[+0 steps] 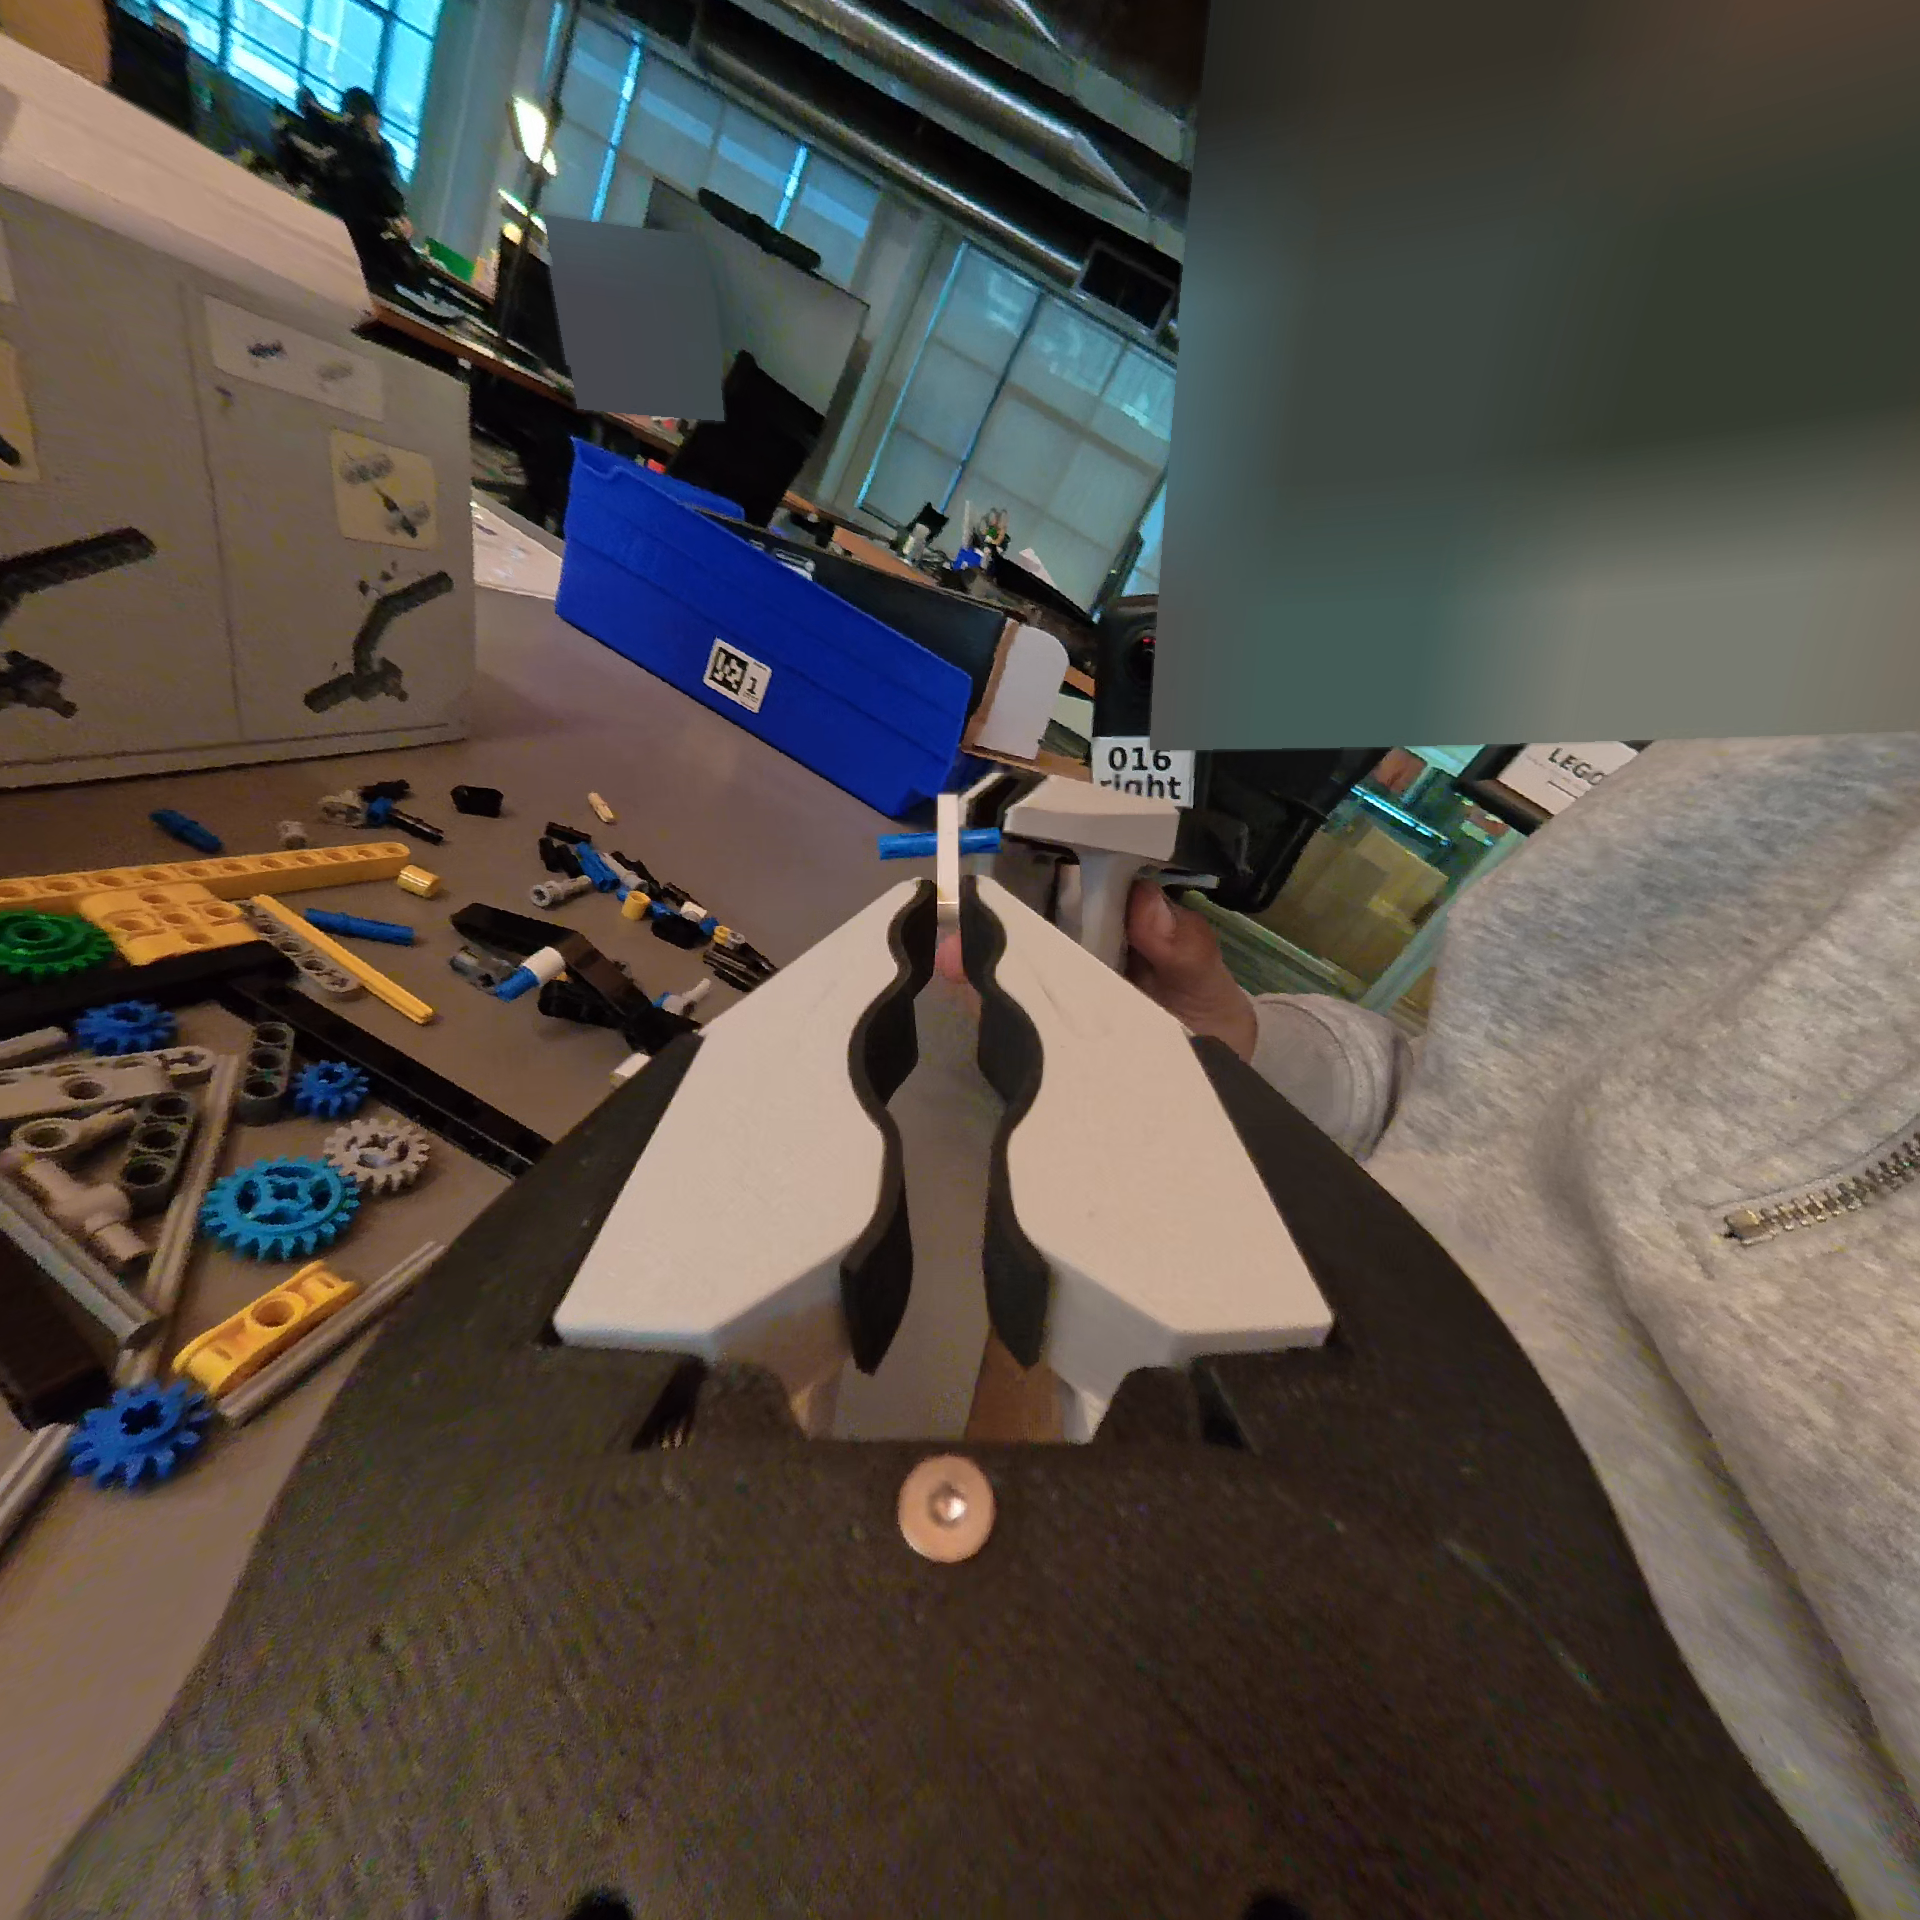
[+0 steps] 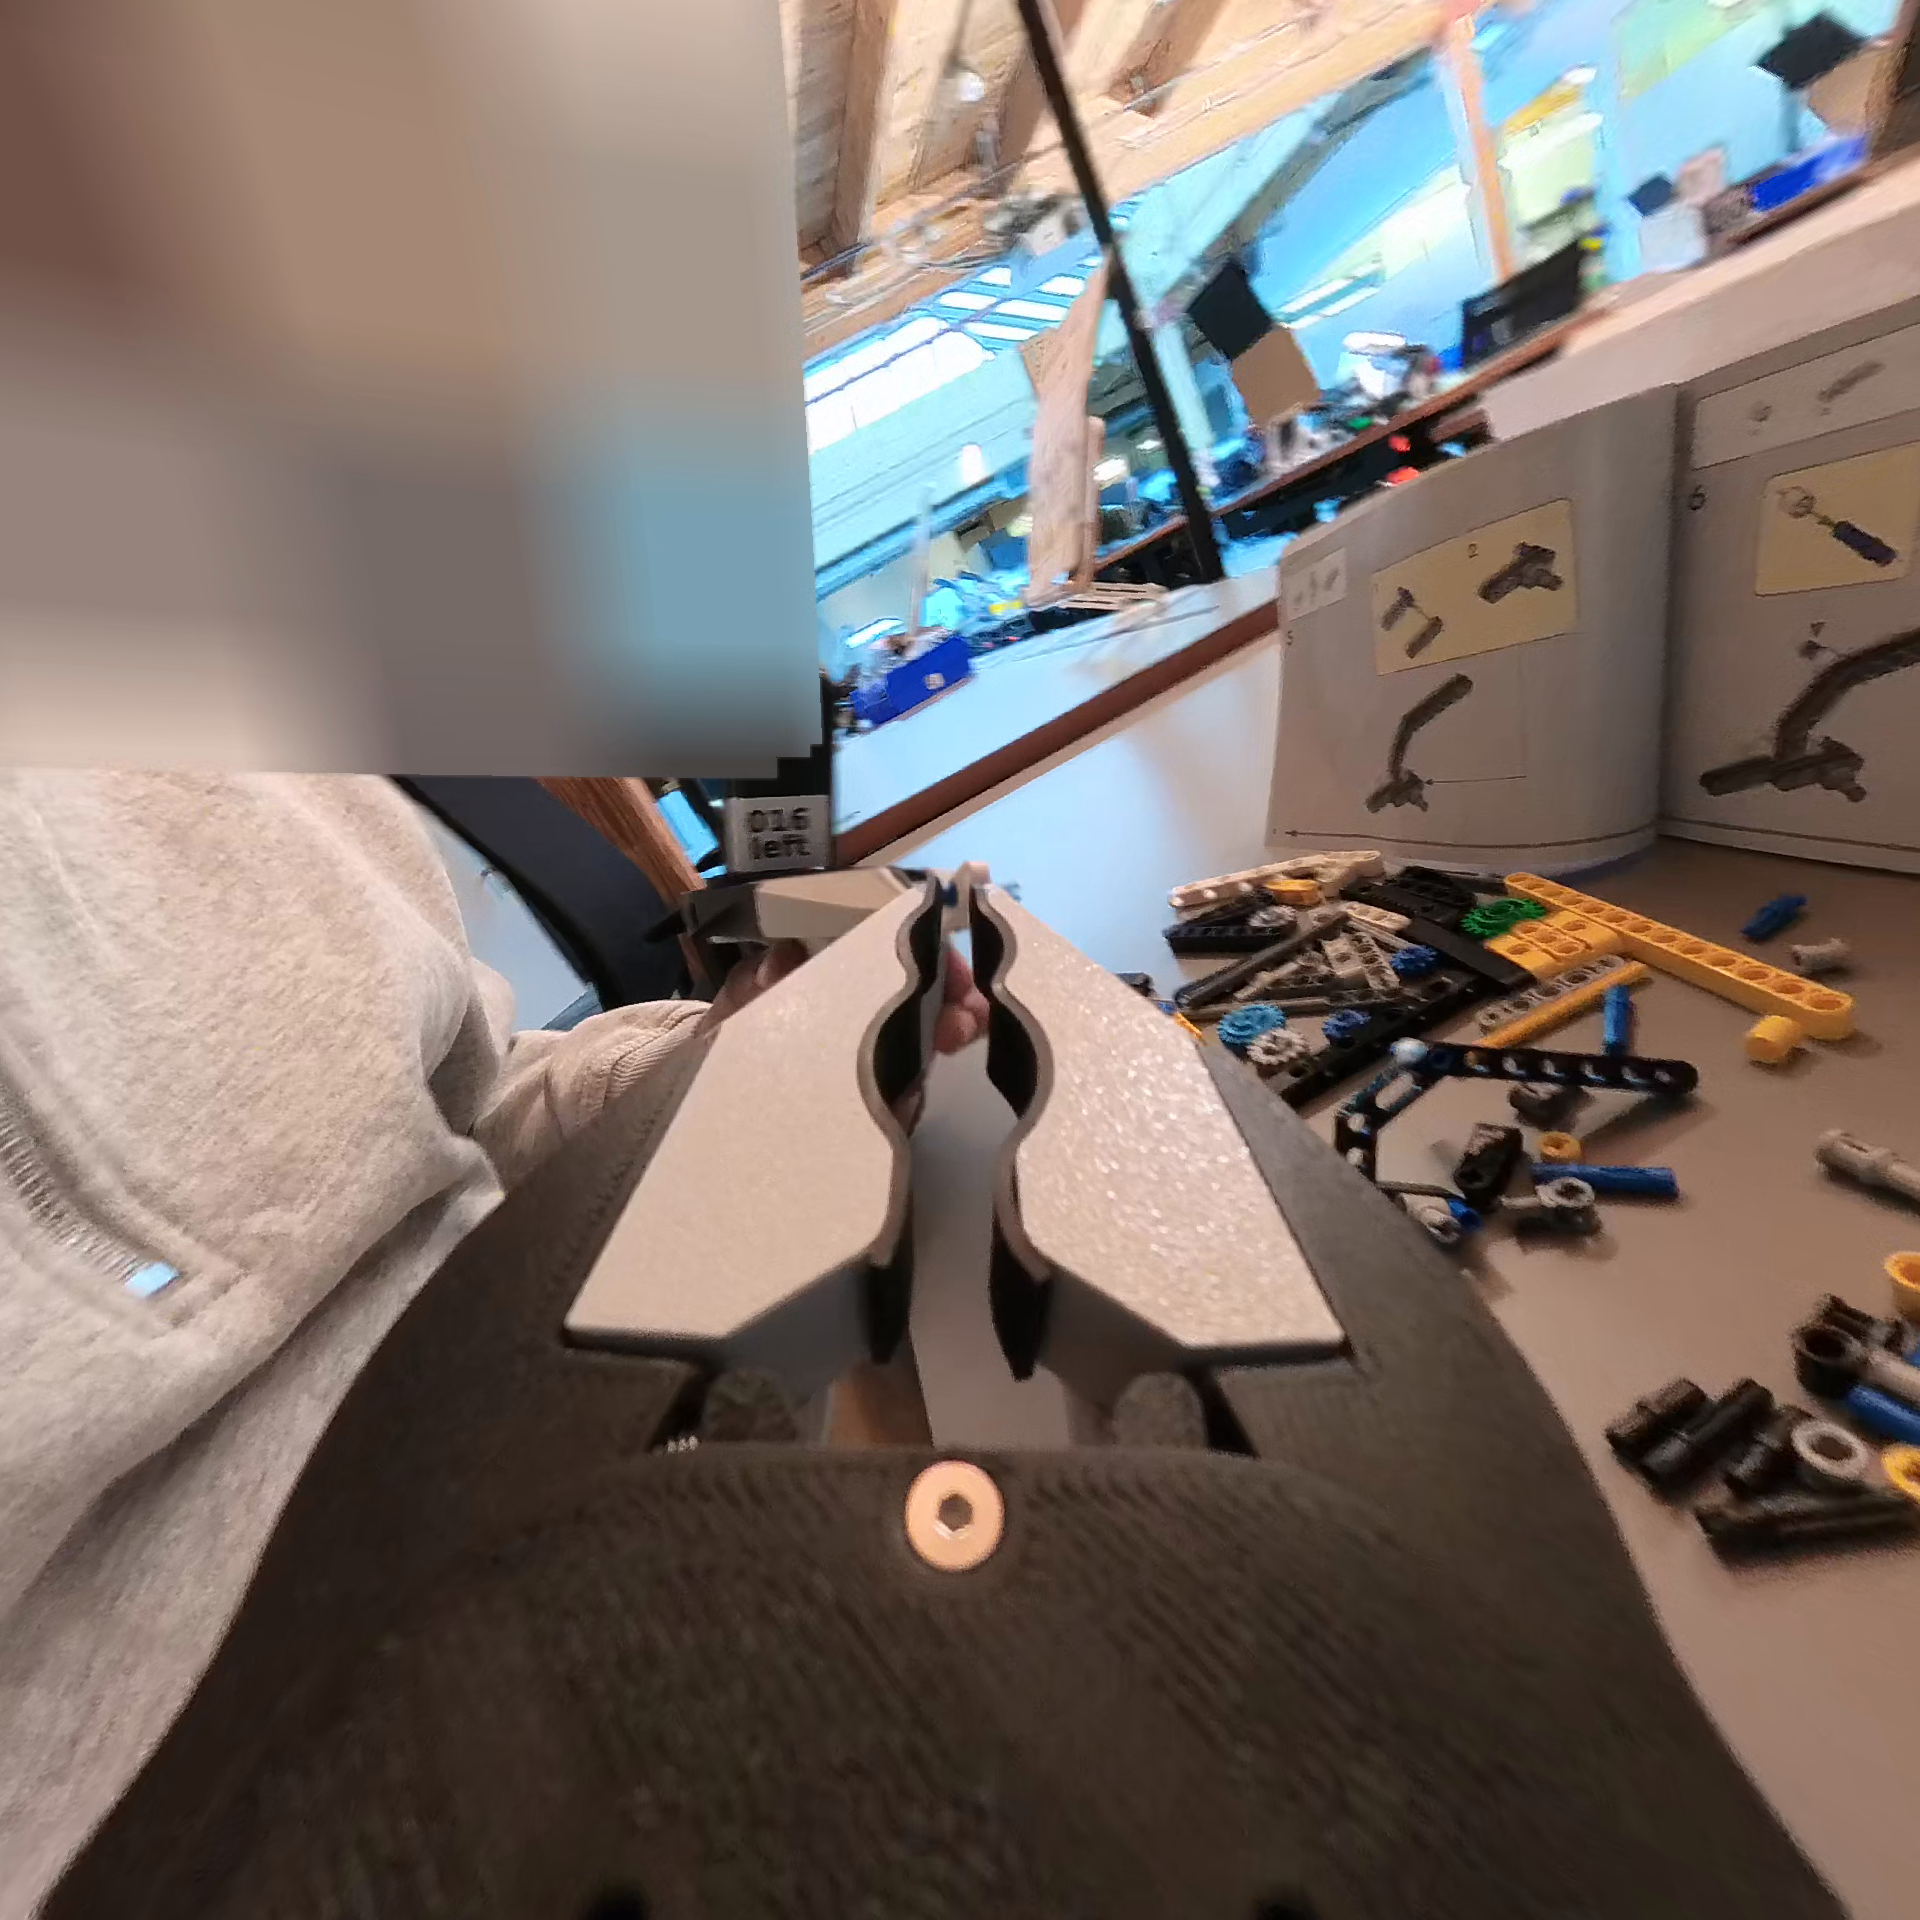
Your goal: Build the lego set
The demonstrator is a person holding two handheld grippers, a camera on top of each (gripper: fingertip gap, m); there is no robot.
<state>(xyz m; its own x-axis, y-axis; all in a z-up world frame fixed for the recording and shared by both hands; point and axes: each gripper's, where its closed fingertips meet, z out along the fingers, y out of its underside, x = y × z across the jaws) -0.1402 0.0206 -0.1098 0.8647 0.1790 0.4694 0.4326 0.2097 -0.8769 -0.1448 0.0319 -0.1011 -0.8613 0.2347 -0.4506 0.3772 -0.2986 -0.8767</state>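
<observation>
In the left wrist view my left gripper (image 1: 948, 883) is shut on a thin white lego beam (image 1: 947, 854) that stands upright between its tips, raised above the table. A blue pin (image 1: 914, 844) sticks crosswise through the beam's top. My right gripper (image 1: 1091, 831) meets it from the right, tip to tip. In the right wrist view my right gripper (image 2: 961, 894) is closed on the blue pin (image 2: 948, 891), with the white beam (image 2: 972, 873) just beyond and the left gripper (image 2: 810, 904) behind it.
Loose lego parts lie on the grey table: a yellow beam assembly (image 1: 208, 873) (image 2: 1683, 956), a green gear (image 1: 47, 940), blue gears (image 1: 278, 1205), black pins (image 2: 1704, 1444). An open instruction booklet (image 1: 229, 520) (image 2: 1455, 644) stands behind. A blue bin (image 1: 758, 644) is farther back. A grey hoodie (image 1: 1662, 1143) is close.
</observation>
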